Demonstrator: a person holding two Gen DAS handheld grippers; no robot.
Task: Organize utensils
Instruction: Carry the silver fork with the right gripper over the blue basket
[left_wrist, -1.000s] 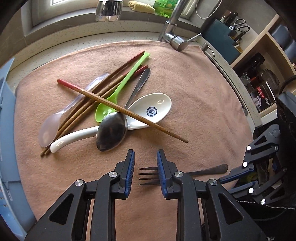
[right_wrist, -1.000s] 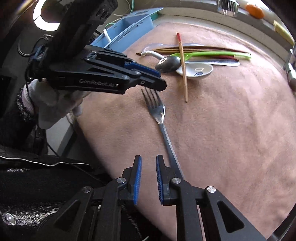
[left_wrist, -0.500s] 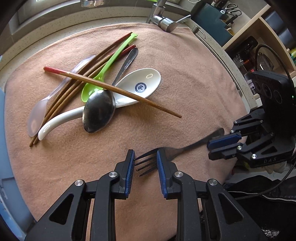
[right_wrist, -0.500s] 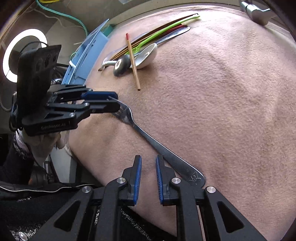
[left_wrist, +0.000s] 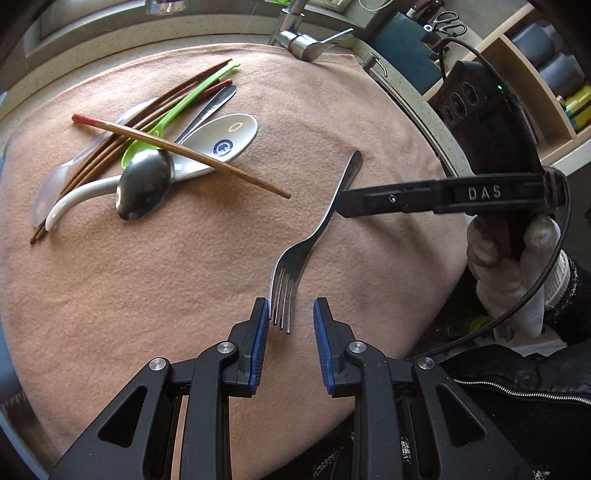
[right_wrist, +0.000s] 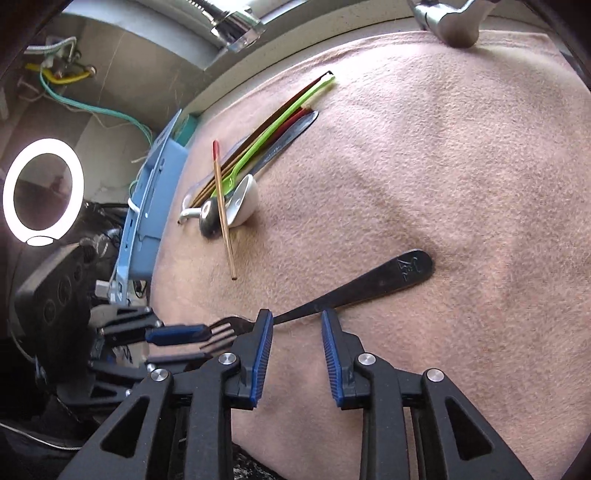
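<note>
A steel fork (left_wrist: 314, 236) rests on the brown cloth (left_wrist: 184, 295), its tines pointing at my left gripper (left_wrist: 290, 321). The left jaws are opening; the tines sit between the blue pads, close to the left one, and the right pad stands clear. My right gripper (right_wrist: 297, 332) straddles the fork's neck (right_wrist: 306, 310) with its jaws opening and pads apart from the metal. The fork's handle (right_wrist: 406, 273) reaches out to the right. In the left wrist view the right gripper (left_wrist: 340, 203) shows side-on at the handle. A pile holds a steel spoon (left_wrist: 144, 188), a white spoon (left_wrist: 225, 140), a green spoon (left_wrist: 177, 110) and chopsticks (left_wrist: 184, 155).
A clear plastic spoon (left_wrist: 48, 192) lies under the chopsticks. A blue tray (right_wrist: 147, 221) stands at the cloth's left edge, beside a ring light (right_wrist: 42, 192). A tap (left_wrist: 299, 40) rises at the far edge. A gloved hand (left_wrist: 509, 266) holds the right gripper near shelves.
The fork has swung round, so its handle now points away from my left gripper instead of to the right. Both grippers' jaws have widened. The right gripper has rolled and moved over the fork's neck.
</note>
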